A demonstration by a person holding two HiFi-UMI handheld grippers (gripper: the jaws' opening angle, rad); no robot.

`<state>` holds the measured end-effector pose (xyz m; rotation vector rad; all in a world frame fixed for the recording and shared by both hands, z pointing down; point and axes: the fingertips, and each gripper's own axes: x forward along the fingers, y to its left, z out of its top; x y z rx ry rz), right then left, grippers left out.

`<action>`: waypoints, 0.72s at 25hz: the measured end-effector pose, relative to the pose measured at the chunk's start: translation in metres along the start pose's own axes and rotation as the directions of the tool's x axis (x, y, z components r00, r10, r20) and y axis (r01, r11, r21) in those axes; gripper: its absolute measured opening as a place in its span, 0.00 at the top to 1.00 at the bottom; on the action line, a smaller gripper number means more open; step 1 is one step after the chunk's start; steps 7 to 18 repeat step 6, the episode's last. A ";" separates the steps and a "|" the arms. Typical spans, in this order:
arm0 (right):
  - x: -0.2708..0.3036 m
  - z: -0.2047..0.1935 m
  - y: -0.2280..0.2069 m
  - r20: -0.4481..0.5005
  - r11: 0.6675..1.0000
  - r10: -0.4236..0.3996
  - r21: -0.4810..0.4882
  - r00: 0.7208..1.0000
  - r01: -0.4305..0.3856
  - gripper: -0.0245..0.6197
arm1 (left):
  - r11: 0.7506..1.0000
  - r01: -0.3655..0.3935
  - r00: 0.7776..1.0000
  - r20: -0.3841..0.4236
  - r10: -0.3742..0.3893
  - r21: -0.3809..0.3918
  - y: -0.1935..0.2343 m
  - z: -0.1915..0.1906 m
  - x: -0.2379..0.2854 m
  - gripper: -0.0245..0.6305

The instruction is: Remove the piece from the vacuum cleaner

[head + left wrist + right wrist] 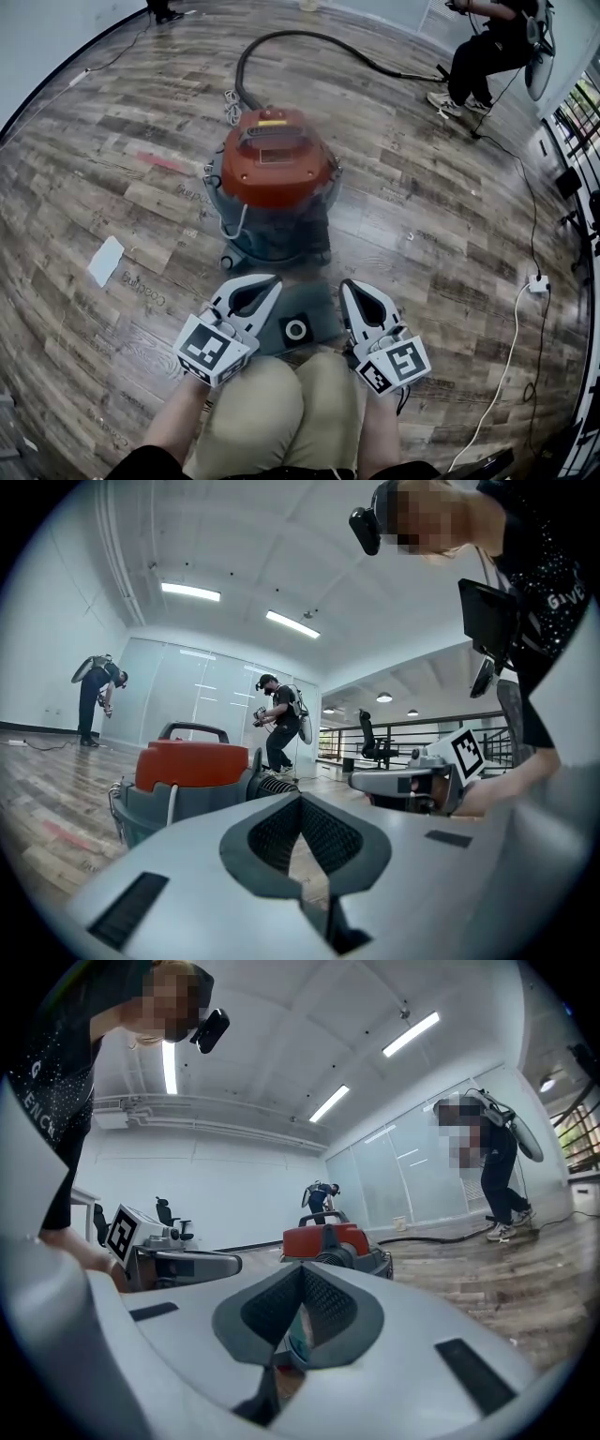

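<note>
Stretching across a big open room with glass partitions and strip lights, a wood-plank floor (441, 216) carries one vacuum cleaner (274, 178), red-lidded and grey-bodied, standing just ahead of the kneeling person's two grippers. One black hose (309, 39) curls away behind it. One white sheet (105, 261) lies to the left and one white cable (511, 347) runs along the right. The left gripper (262, 284) and right gripper (352, 289) both have their jaws pressed together with nothing between them, flanking one dark grey plate (298, 328). Two other people (97, 691) (281, 719) stand farther off.
</note>
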<state>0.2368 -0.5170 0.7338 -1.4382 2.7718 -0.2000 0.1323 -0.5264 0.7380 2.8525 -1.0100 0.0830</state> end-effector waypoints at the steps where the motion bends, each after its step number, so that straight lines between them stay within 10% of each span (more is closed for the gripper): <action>1: -0.001 0.000 -0.001 0.002 1.000 -0.001 0.000 1.000 0.001 0.95 | 1.000 -0.001 1.000 -0.001 0.001 -0.002 0.000 -0.001 0.000 0.95; 18: -0.002 0.002 -0.002 0.006 1.000 -0.002 -0.003 1.000 0.002 0.95 | 1.000 0.001 1.000 0.001 -0.001 -0.001 0.000 0.001 -0.001 0.95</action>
